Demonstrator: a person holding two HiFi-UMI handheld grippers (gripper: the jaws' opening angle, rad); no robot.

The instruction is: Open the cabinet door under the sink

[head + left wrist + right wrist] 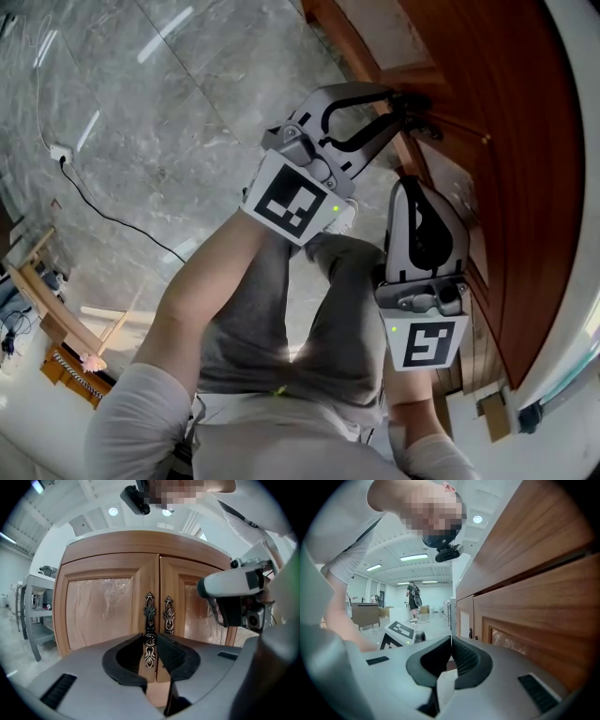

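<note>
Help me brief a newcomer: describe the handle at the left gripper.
Find the brown wooden two-door cabinet. Two ornate dark metal handles flank its centre seam. Yours is the left handle, its rosette pinched between the left gripper's black fingers.

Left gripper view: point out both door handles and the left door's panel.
left handle (149, 616): left gripper view, stem above the rosette.
right handle (168, 616): left gripper view, its middle.
left door panel (98, 613): left gripper view, panel centre.
</note>
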